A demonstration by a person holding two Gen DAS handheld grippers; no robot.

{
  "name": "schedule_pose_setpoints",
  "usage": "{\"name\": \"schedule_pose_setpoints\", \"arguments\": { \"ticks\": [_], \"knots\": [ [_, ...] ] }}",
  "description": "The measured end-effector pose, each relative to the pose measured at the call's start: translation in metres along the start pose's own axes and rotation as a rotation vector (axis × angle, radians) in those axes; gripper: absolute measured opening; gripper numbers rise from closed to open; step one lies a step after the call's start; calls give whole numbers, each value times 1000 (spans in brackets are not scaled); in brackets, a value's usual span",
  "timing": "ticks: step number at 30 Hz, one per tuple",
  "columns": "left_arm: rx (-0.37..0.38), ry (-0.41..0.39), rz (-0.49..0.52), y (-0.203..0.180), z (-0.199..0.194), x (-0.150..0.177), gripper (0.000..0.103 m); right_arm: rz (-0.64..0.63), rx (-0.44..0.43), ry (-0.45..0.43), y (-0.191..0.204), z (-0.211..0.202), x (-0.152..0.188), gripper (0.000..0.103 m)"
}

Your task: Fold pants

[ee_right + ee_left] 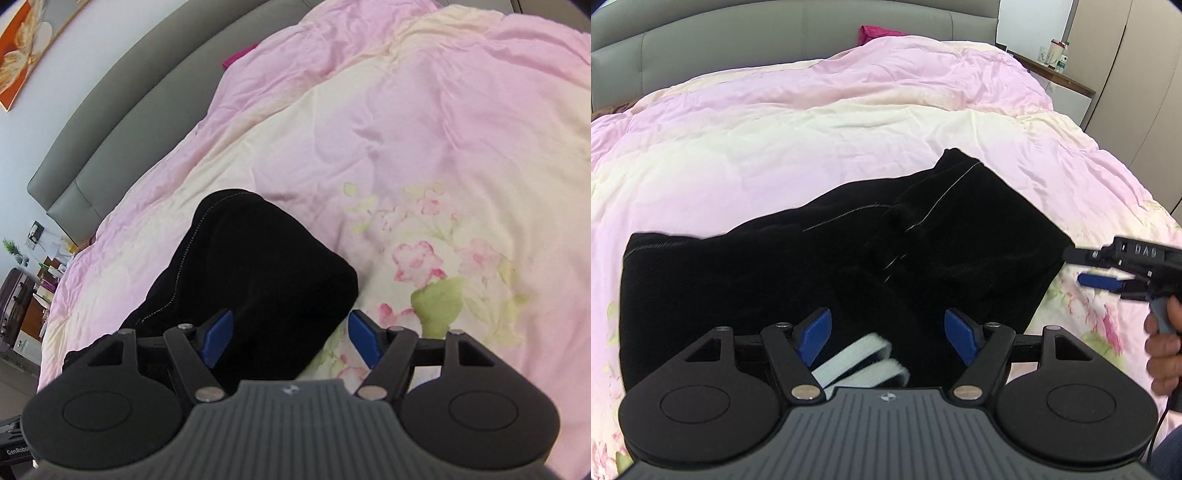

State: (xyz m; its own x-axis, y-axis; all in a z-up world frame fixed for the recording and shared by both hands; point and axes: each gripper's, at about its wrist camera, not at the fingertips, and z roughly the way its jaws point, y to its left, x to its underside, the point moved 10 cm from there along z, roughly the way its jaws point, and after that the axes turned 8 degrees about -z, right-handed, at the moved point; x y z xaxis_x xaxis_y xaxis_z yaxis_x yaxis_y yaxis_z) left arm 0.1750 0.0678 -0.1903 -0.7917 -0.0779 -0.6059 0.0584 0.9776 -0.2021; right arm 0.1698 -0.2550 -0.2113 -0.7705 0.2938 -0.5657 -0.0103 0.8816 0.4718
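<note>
Pants point(831, 266) lie folded on the duvet point(812, 147); left gripper point(886, 334) and right gripper point(291, 338) both spread, empty, likely just released.

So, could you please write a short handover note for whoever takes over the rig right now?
Left hand-held gripper: open, holding nothing, above the pants near their white-striped part.
Right hand-held gripper: open, holding nothing, over the pants' right edge.
Pants: lying in a dark, folded bundle on the quilt, apart from both grippers.
Done: at least one fold appears made.
Left: probably check the bundle, then tidy or fold once more if needed.
</note>
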Motion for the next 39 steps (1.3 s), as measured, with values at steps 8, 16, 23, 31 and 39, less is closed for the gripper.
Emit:
{"name": "schedule_pose_setpoints", "arguments": {
  "ticks": [8,16,23,31,39],
  "knots": [
    [41,22,43,-65,34,-15,80,137,-75,23,-11,10,5,66],
    [39,57,102,-96,63,-8,80,224,-109,20,-23,13,5,69],
    [22,120,145,-101,87,7,82,259,-135,15,-27,19,3,72],
    [69,137,77,-89,97,9,84,320,-160,-25,-34,48,-12,73],
    [66,130,120,-93,105,8,89,190,-166,-19,-13,66,-8,83]
  ]
}}
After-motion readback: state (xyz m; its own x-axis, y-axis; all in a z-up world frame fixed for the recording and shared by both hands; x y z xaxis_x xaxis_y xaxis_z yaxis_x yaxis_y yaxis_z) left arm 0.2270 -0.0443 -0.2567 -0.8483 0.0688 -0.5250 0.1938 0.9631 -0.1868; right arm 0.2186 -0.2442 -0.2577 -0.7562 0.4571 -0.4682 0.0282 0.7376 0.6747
